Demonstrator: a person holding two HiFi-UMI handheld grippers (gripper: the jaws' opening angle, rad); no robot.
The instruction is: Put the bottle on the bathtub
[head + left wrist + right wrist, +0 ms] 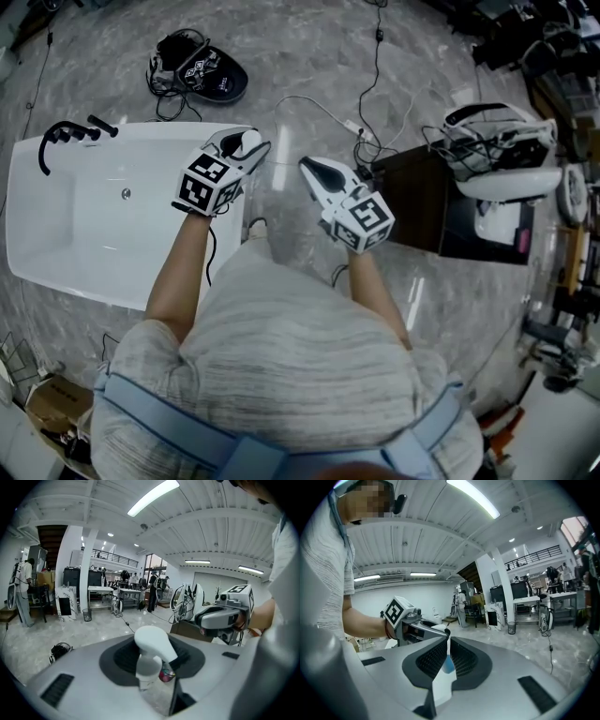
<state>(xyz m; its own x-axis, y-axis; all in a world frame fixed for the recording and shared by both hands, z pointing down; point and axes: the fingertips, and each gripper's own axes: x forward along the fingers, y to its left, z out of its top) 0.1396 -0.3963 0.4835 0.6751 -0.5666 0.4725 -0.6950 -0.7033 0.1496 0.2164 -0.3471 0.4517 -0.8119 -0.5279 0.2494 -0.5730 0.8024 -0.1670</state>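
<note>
A bottle with a white pump head (152, 648) and a clear body sits clamped between the jaws of my left gripper (150, 665). From the head view, that left gripper (246, 150) hovers over the far right rim of the white bathtub (56, 253), with the bottle's white top (249, 141) poking out at its tip. My right gripper (312, 169) hangs over the marble floor just right of the tub, its jaws together and empty. In the right gripper view, the right gripper (447, 644) points toward the left gripper (410, 620).
A black faucet (64, 137) stands at the tub's far left corner, and a drain (126, 194) is set in its basin. A black bag (201, 73) and cables (319, 108) lie on the floor beyond. A dark box (417, 199) with white gear (506, 155) stands at right.
</note>
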